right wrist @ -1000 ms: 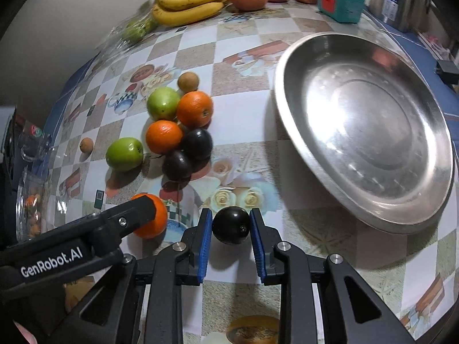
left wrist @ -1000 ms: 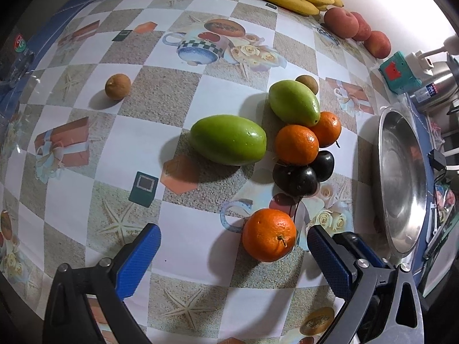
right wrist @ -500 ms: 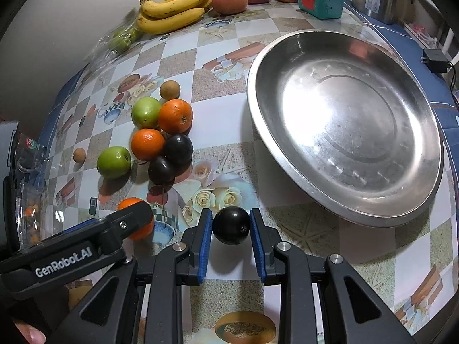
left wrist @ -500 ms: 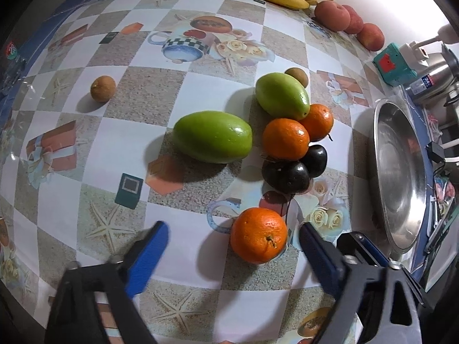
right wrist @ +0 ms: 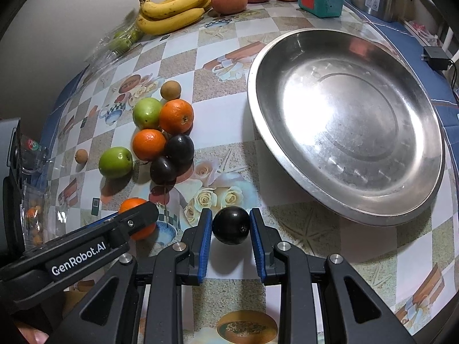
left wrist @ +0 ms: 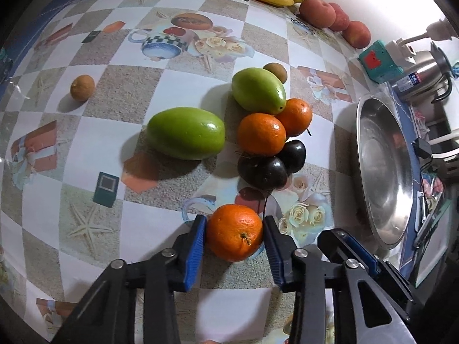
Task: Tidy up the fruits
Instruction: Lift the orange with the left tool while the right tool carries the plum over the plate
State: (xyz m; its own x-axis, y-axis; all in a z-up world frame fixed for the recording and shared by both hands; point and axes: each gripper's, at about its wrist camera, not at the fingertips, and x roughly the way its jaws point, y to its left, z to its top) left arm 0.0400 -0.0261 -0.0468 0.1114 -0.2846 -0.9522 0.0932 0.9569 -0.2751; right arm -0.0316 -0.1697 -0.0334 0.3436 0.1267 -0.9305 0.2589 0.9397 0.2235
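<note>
Fruits sit loose on the tabletop (left wrist: 86,149) beside an empty steel pan (right wrist: 344,120). Left gripper (left wrist: 233,233) jaws have just been closing and pinch an orange (left wrist: 234,236); right gripper (right wrist: 231,229) jaws pinch a dark plum (right wrist: 231,228), both likely bound for the pan.

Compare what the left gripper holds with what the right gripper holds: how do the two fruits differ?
The left gripper has just been closing on an orange; the right gripper is shut on a dark plum. The orange is bright, dimpled and bigger; the plum is near-black, smooth and smaller. Both are round, gripped by blue pads at the sides.
</note>
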